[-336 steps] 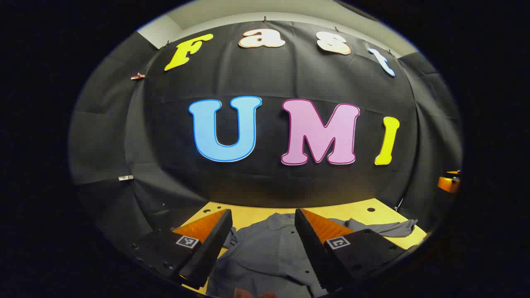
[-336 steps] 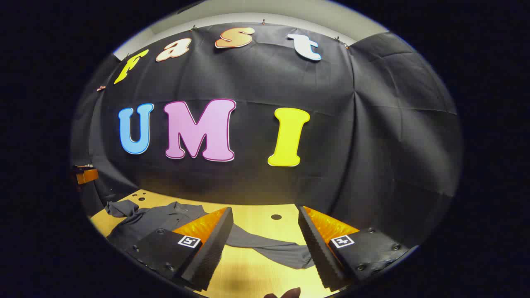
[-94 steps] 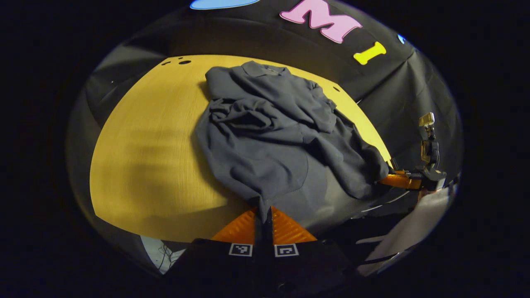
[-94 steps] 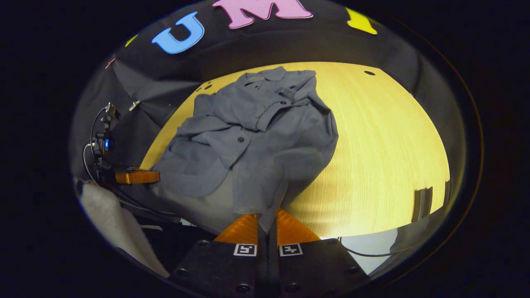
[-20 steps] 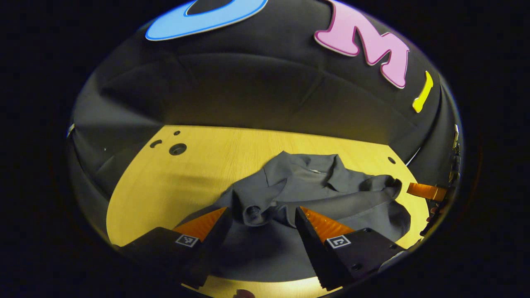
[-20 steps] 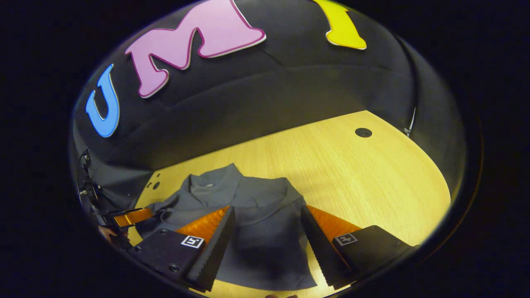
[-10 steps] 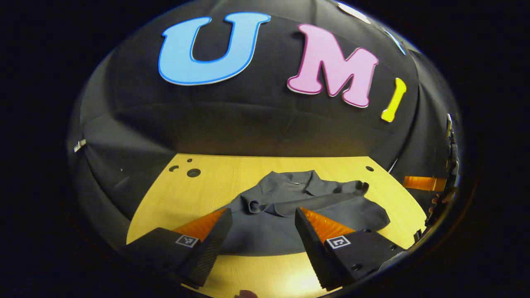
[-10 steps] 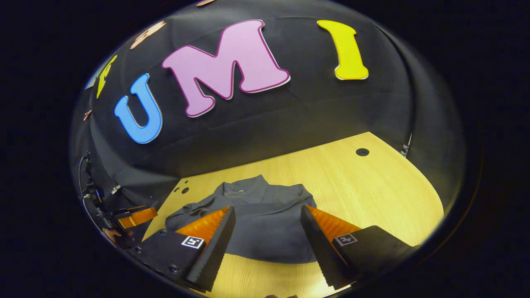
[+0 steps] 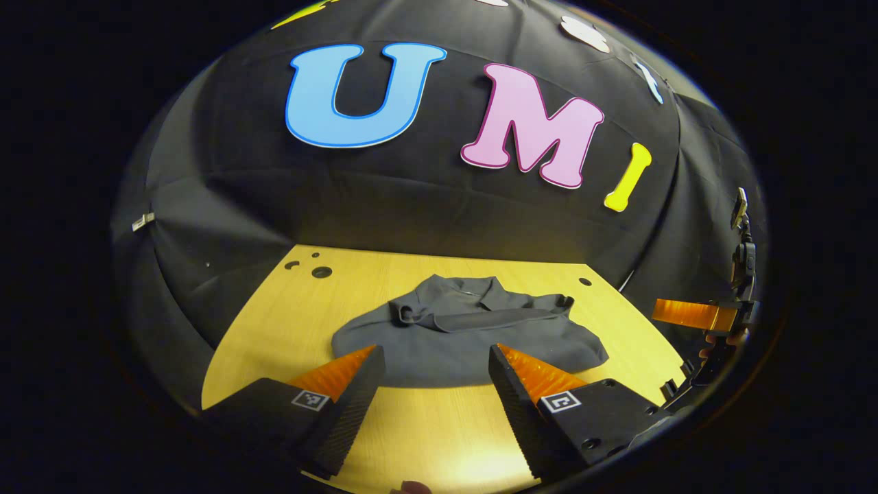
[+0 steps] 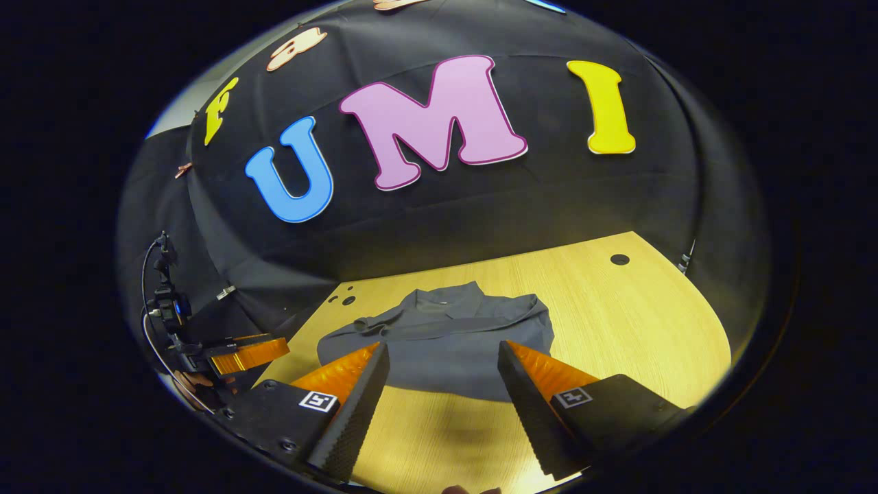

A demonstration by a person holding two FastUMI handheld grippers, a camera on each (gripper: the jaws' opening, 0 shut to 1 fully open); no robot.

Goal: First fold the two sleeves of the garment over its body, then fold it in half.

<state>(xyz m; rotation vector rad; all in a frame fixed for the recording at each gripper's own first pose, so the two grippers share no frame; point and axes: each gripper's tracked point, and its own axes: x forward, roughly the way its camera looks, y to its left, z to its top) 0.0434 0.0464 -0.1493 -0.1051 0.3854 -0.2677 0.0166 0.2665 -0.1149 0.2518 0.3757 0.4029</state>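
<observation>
The gray shirt [image 9: 466, 336] lies folded in a small bundle on the yellow table [image 9: 274, 329], so the left gripper [image 9: 429, 384] and right gripper [image 10: 442, 384] hang above it, jaws wide apart and holding nothing, because the folding looks done. A moment ago both sat closer over the cloth; now they are farther back.

Grey garment [image 9: 473, 339], folded in half, collar up.
</observation>
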